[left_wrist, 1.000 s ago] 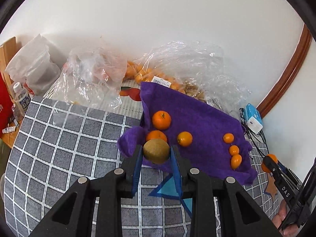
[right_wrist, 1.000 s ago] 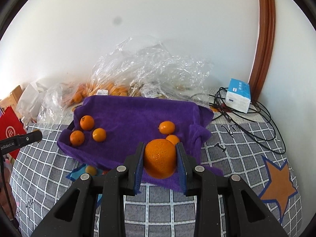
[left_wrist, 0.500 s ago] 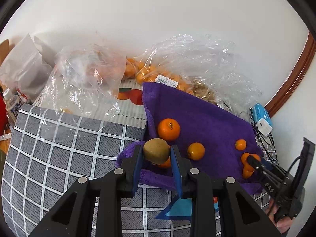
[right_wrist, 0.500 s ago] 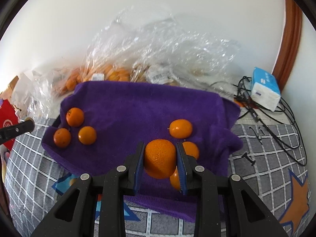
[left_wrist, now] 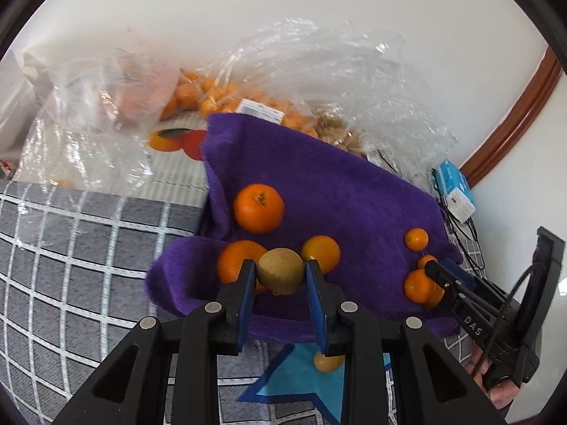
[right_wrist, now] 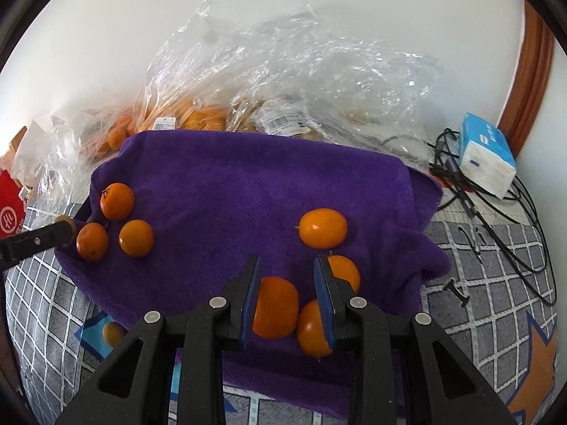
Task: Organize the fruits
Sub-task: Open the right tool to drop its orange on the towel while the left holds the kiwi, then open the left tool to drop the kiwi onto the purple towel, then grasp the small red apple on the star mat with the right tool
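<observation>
Gripping a kiwi (left_wrist: 280,271) at the pad tips, the left gripper (left_wrist: 278,265) is hovering clenched over the purple towel (left_wrist: 354,184), near its front edge

Right gripper (right_wrist: 286,262) is straddling an orange (right_wrist: 276,307) on the towel; one pad is touching it, the other showing a gap, so the grip cannot be told

Risk: a released kiwi rolling off that edge

A grey checked tablecloth (right_wrist: 496,283) carries a purple towel (right_wrist: 248,184) and plastic bags (right_wrist: 301,81).

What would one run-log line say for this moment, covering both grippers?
left gripper: shut on kiwi, over purple towel | right gripper: open, orange on towel between jaws, not clamped
</observation>
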The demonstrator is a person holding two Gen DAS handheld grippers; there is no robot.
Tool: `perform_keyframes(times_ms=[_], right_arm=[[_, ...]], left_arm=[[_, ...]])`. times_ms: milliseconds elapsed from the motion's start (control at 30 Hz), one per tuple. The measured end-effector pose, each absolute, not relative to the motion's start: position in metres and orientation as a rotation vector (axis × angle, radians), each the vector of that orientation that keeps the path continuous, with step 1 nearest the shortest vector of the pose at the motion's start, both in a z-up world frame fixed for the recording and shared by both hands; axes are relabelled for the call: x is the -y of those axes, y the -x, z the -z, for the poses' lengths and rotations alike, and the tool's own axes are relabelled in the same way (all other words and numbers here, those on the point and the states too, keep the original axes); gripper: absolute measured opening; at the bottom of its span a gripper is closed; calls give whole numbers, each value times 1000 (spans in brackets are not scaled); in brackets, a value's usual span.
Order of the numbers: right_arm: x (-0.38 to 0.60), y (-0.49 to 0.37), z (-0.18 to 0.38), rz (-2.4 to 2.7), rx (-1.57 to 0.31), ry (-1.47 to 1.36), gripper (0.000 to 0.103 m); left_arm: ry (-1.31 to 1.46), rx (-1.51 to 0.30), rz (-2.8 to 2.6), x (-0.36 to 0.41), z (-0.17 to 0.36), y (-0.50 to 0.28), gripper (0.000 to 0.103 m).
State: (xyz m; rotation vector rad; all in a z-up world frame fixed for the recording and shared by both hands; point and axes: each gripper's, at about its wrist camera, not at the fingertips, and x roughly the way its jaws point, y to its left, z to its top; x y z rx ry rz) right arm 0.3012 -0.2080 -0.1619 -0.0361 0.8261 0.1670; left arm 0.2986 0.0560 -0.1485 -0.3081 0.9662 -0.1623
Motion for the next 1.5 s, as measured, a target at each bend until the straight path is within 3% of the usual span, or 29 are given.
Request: perform_keyframes(times_ms=[567, 667, 733, 800, 1100, 1500], right_arm=[[240, -257, 167, -120, -845, -27, 33], [240, -254, 167, -115, -865, -46, 33], [238, -249, 165, -113, -871, -45, 34], [236, -242, 161, -107, -865, -36, 43], [221, -207, 149, -47, -798, -27, 51], [164, -195, 186, -181, -830, 13, 42]], left_arm=[[223, -1043, 136, -16, 175, -315, 28], [209, -1044, 129, -16, 170, -311, 34], [208, -1017, 131, -19, 161, -302, 45], [200, -982, 125, -25, 150, -290, 51], [189, -900, 28, -75, 135, -231, 53], [156, -939, -101, -135, 186, -176, 52]])
